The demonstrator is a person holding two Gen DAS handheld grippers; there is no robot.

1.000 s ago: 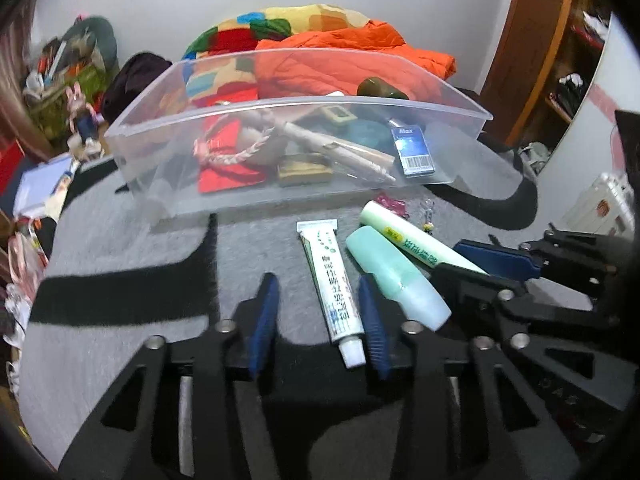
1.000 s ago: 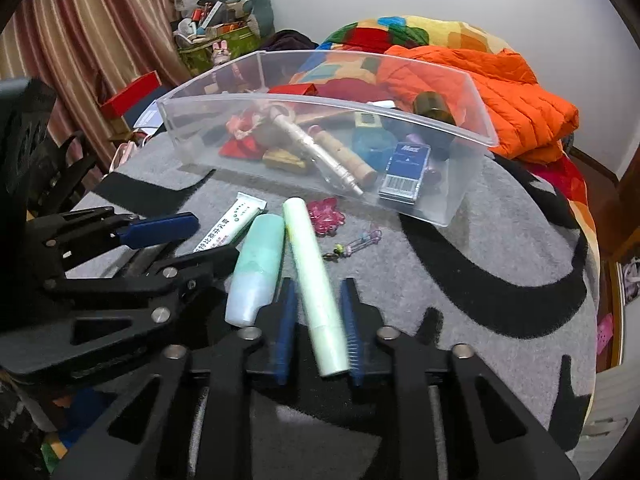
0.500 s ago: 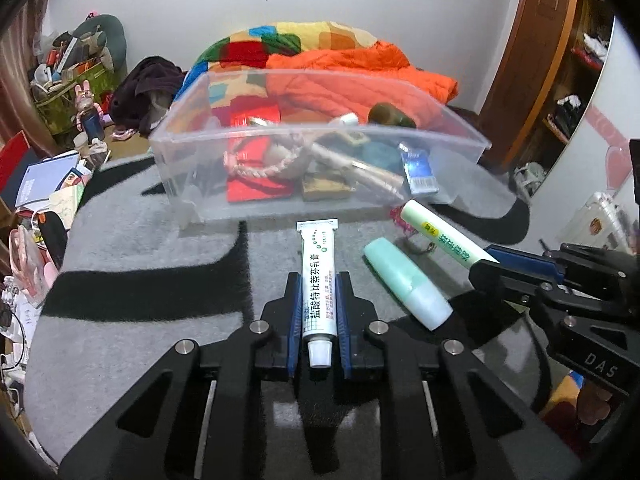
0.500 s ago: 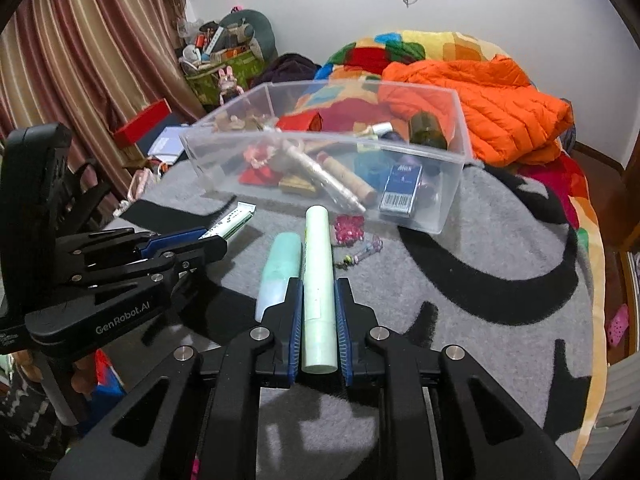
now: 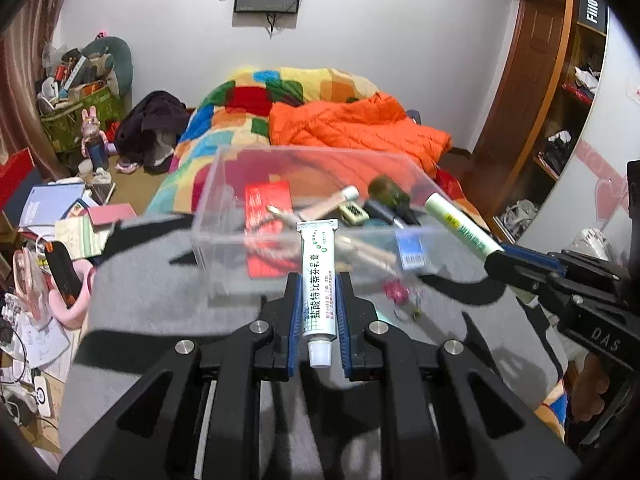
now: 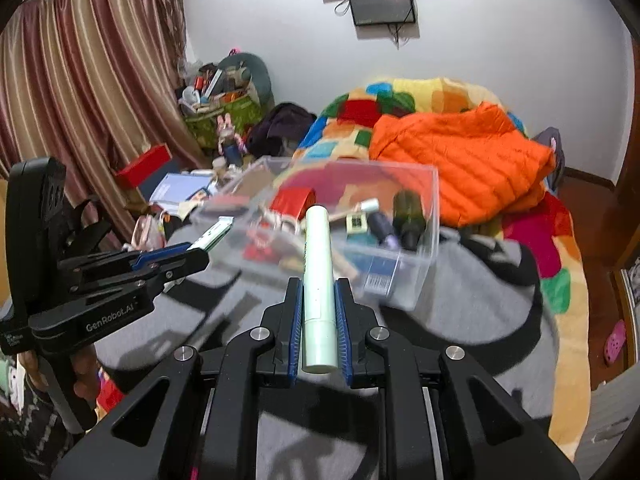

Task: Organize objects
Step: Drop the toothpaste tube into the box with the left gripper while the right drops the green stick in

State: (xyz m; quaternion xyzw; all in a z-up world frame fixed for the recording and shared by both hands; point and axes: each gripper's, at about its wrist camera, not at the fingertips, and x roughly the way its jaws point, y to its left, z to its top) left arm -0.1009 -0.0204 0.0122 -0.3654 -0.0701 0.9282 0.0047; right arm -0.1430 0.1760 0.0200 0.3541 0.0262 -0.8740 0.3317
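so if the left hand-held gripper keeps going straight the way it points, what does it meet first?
Probably the near wall of the clear bin: the ointment tube held in the left hand-held gripper leads toward it. Depth is unclear, so it may clear the rim.

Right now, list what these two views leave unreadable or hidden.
- Left wrist view: items inside the clear bin are motion-blurred; the red card's print is unreadable.
- Left wrist view: the ointment tube hides the bin contents behind it.
- Right wrist view: the pale green tube's label faces away.
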